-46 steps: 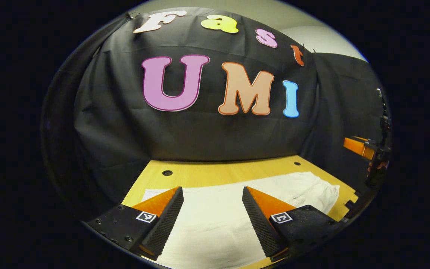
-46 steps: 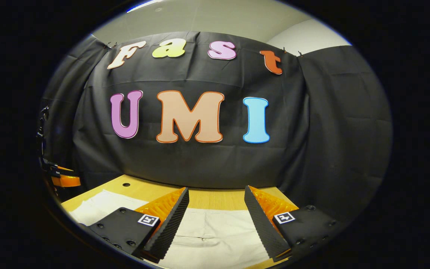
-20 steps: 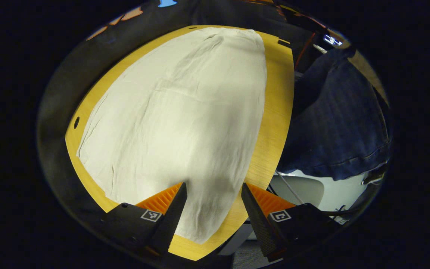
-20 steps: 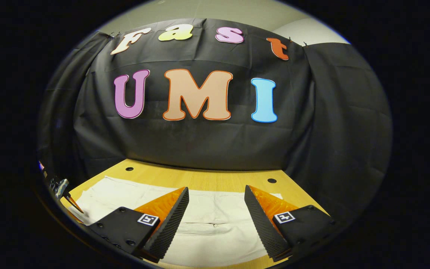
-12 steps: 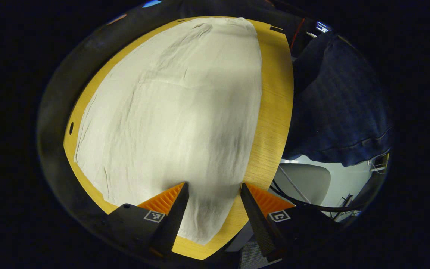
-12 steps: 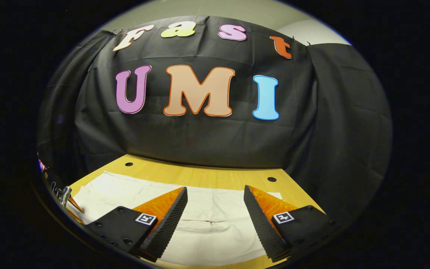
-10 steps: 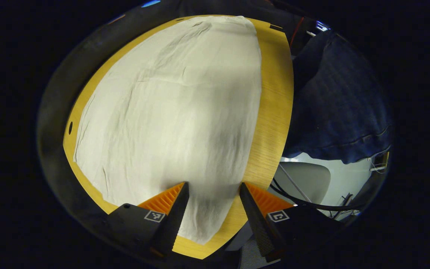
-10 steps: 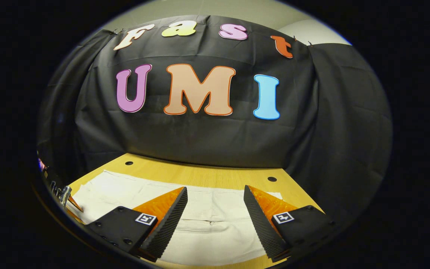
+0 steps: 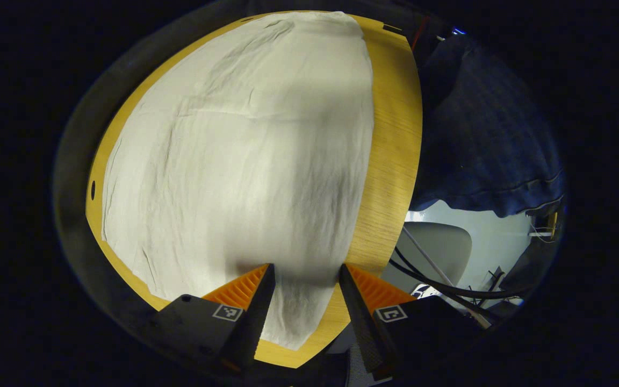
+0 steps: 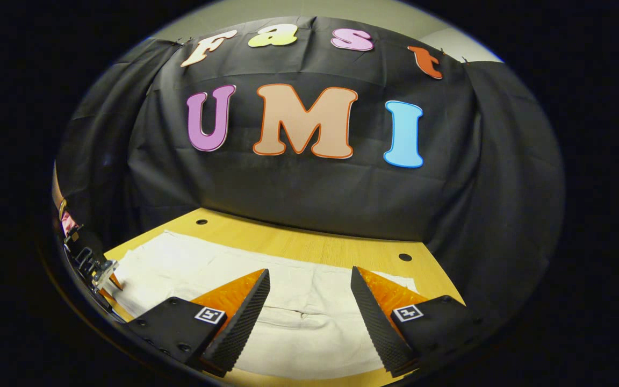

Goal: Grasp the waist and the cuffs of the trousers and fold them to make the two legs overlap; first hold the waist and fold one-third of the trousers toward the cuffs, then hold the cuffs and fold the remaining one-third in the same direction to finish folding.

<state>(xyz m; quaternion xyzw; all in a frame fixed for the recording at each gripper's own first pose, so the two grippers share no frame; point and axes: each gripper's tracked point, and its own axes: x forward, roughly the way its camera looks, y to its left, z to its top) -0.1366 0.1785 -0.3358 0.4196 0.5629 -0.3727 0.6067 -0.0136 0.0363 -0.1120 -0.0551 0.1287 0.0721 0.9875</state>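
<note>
Pale trousers (image 9: 245, 150) lie flat on the desk (image 9: 393, 156). Left gripper (image 9: 301, 301) and right gripper (image 10: 309, 306) both hover above them, fingers spread, holding nothing.

1. You work at a light wooden table (image 10: 309, 244) with a fine straight grain; its bare top shows along the far side in the right gripper view and as a strip along the edge (image 9: 393, 161) in the left gripper view.
2. Small round holes (image 10: 405, 257) sit in the tabletop near its far corners.
3. A black cloth wall (image 10: 481, 215) hangs in loose folds directly behind the table and wraps round both sides.
4. Above the cloth you see a pale, plain wall (image 10: 288, 12).
5. Past the table edge, in the left gripper view, a pale floor (image 9: 492, 242) lies below, with a grey rounded chair seat (image 9: 438, 252) and dark cables (image 9: 449, 287) crossing it.
6. Light falls evenly from above; the booth's edges stay dim.
</note>
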